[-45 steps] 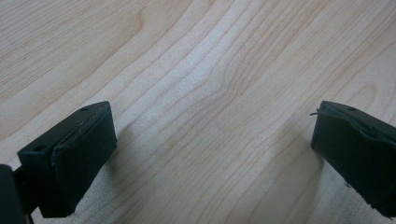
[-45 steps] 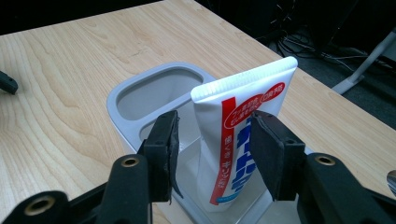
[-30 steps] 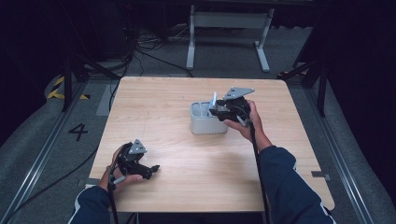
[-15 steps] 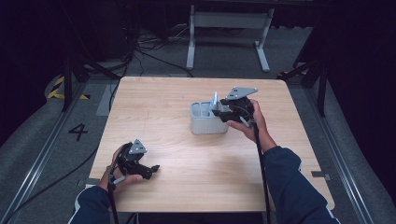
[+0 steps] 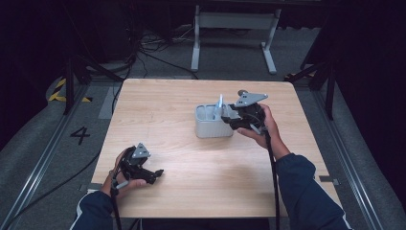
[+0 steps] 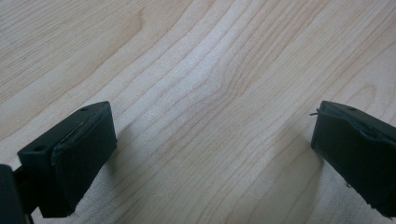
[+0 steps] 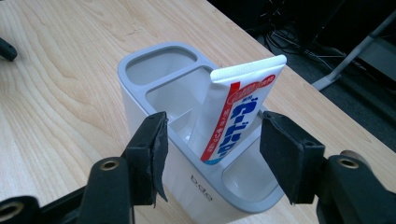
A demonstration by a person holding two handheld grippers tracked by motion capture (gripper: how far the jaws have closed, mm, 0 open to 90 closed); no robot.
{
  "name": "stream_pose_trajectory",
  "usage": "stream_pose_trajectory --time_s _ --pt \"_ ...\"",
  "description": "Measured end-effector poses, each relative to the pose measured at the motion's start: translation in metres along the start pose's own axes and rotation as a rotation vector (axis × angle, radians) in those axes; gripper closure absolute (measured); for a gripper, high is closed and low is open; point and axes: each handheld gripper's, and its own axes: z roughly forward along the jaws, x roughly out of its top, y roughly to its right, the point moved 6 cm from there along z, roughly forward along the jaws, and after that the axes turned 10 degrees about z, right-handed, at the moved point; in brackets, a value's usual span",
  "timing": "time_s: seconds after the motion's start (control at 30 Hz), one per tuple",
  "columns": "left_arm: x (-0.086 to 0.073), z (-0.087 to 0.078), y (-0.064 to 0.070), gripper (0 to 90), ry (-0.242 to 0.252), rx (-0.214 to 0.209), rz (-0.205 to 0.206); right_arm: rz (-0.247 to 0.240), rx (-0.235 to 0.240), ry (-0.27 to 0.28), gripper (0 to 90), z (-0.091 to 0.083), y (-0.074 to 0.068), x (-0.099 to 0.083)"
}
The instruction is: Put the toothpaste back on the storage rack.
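Note:
A grey holder (image 5: 213, 125) (image 7: 187, 154) with several compartments stands near the middle of the wooden table (image 5: 182, 100). A white toothpaste tube (image 7: 233, 109) (image 5: 219, 106) with red and blue print leans upright in one compartment. My right gripper (image 5: 229, 115) (image 7: 210, 140) hovers at the holder's right side, open, its jaws either side of the tube without touching it. My left gripper (image 5: 155, 173) (image 6: 210, 149) rests low over bare wood at the front left, open with nothing between its jaws.
A metal stand (image 5: 234, 28) and cables (image 5: 153, 52) lie on the floor beyond the far edge. A floor rail (image 5: 43, 163) and a painted "4" (image 5: 80, 135) run along the left.
The right gripper has shifted very slightly at the holder. The left gripper stays where it was.

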Motion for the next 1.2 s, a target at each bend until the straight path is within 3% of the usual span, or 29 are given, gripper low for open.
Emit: stream_pose_trajectory --time_s 0.77,1.2 --pt "0.000 0.000 0.000 0.5 0.000 -0.001 -0.006 -0.020 -0.023 -0.002 42.0 -0.027 0.004 -0.019" --pt "0.000 0.000 0.000 0.5 0.000 -0.001 -0.006 -0.005 -0.037 0.007 41.0 -0.043 0.012 -0.038"
